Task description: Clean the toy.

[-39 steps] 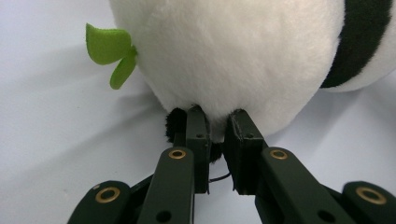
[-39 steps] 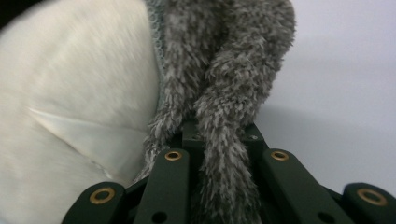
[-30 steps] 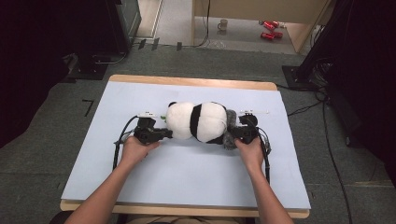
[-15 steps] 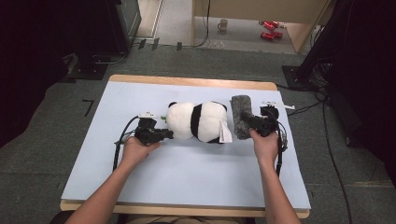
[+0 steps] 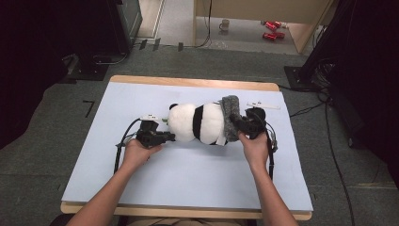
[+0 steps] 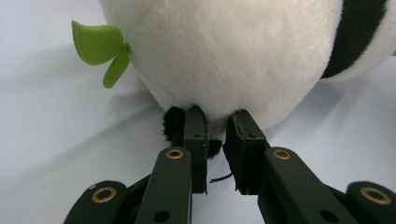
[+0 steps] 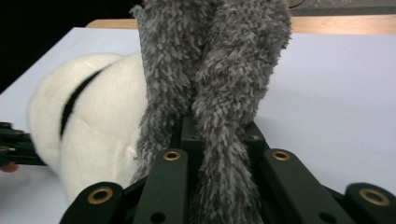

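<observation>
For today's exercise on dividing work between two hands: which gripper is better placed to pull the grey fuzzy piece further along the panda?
Right. The right gripper is already shut on the grey fuzzy piece at the plush panda's end. The left gripper is pinching a black part at the opposite end, anchoring the toy on the table.

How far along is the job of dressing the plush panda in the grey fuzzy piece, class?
Done: the left gripper is clamped on a black part at one end of the plush panda, steadying it on the table. In hand: the right gripper pinches the grey fuzzy piece, held at the panda's other end. Left: pulling it fully on and letting go.
</observation>
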A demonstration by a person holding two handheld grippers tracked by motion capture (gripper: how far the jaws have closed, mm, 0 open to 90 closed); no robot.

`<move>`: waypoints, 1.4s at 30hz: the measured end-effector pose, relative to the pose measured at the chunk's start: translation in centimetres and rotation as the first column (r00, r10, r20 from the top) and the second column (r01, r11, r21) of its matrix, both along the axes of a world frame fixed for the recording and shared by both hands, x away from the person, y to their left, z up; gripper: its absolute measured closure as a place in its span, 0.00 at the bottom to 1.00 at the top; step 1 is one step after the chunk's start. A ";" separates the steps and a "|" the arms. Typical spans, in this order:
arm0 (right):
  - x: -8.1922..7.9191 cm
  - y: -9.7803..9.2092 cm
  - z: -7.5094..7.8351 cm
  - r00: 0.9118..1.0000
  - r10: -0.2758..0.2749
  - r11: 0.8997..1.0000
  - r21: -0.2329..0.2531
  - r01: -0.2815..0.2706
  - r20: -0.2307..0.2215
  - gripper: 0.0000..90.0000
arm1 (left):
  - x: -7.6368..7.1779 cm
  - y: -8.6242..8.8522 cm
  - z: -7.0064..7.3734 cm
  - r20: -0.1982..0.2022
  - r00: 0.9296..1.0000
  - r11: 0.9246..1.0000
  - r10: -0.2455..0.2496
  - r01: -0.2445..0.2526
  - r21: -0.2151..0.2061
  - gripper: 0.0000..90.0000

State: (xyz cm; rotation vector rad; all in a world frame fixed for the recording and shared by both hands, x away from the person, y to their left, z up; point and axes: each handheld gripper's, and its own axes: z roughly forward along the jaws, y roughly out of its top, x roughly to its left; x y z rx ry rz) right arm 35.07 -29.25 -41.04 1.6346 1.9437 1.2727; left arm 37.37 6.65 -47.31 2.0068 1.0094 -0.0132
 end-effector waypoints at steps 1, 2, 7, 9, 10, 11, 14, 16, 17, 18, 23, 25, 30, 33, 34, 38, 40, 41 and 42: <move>0.0 -0.1 -0.4 1.000 -0.007 1.000 -0.007 0.007 -0.002 0.87 | 0.0 0.0 0.0 0.002 1.000 1.000 0.000 0.000 -0.001 0.88; 0.0 -0.1 -0.6 1.000 -0.012 1.000 -0.012 0.012 -0.006 0.87 | 0.0 0.0 0.0 0.003 1.000 1.000 0.000 0.000 -0.002 0.88; 0.3 -0.5 -2.1 0.998 -0.029 0.999 -0.023 0.028 -0.060 0.87 | 0.0 0.0 0.0 0.004 1.000 1.000 -0.002 0.002 -0.001 0.88; 0.5 -0.7 -2.9 0.995 -0.021 1.000 -0.005 0.021 -0.093 0.87 | 0.0 0.0 0.0 0.000 1.000 1.000 -0.002 0.002 -0.001 0.87; 0.6 -1.0 -3.2 0.995 -0.010 1.000 0.014 0.012 -0.103 0.87 | 0.0 0.0 0.0 0.000 1.000 1.000 -0.003 0.003 -0.001 0.87; 0.7 -1.2 -3.4 0.994 -0.003 1.000 0.024 0.006 -0.109 0.87 | 0.0 0.0 0.0 0.000 1.000 1.000 -0.003 0.003 -0.002 0.87; 1.1 -1.2 -4.2 0.987 0.011 1.000 -0.002 -0.012 -0.163 0.87 | 0.0 0.0 0.0 0.001 1.000 1.000 -0.006 0.006 0.002 0.87; 1.3 -0.8 -5.0 0.981 0.016 0.999 -0.033 -0.023 -0.194 0.87 | 0.0 0.0 0.0 0.000 1.000 1.000 -0.006 0.006 0.003 0.87; 1.3 -0.7 -5.2 0.980 0.014 0.999 -0.035 -0.022 -0.198 0.87 | 0.0 0.0 0.0 0.001 1.000 1.000 -0.007 0.007 0.002 0.87; 1.4 -0.8 -5.2 0.979 0.013 1.000 -0.025 -0.019 -0.202 0.87 | 0.0 0.0 0.0 0.001 1.000 1.000 -0.007 0.007 0.003 0.87; 1.1 -2.2 -3.9 0.986 -0.038 0.999 0.000 0.038 -0.160 0.87 | -0.1 0.0 -0.1 0.001 1.000 1.000 -0.013 0.013 0.008 0.87; 0.7 -2.7 -2.7 0.992 -0.061 0.998 -0.004 0.061 -0.115 0.87 | -0.1 0.0 -0.1 0.004 1.000 1.000 -0.012 0.012 0.009 0.87; -0.5 -3.1 0.6 0.998 -0.057 0.997 0.051 0.058 -0.008 0.87 | -0.1 0.1 0.1 0.020 1.000 1.000 -0.010 0.010 0.010 0.86; -1.4 -2.2 3.0 0.999 0.005 0.997 0.073 -0.009 0.047 0.86 | -0.2 0.1 0.1 0.028 1.000 1.000 -0.009 0.009 0.010 0.86; -1.7 -1.6 3.5 0.998 0.032 0.996 0.077 -0.036 0.053 0.86 | -0.2 0.1 0.1 0.032 0.999 1.000 -0.012 0.011 0.015 0.86; -2.5 0.9 3.6 0.985 0.171 0.984 0.045 -0.171 0.012 0.86 | -0.2 0.2 0.2 0.052 0.998 1.000 -0.016 0.015 0.020 0.83; -2.2 2.2 2.6 0.976 0.212 0.977 -0.004 -0.213 -0.042 0.86 | -0.2 0.2 0.2 0.069 0.997 1.000 -0.016 0.014 0.026 0.80; -2.1 2.4 2.3 0.976 0.214 0.977 -0.015 -0.215 -0.047 0.86 | -0.3 0.2 0.2 0.077 0.997 0.999 -0.015 0.013 0.031 0.77; -2.0 2.5 2.1 0.977 0.210 0.977 -0.018 -0.211 -0.046 0.86 | -0.3 0.2 0.2 0.097 0.995 0.999 -0.017 0.014 0.037 0.73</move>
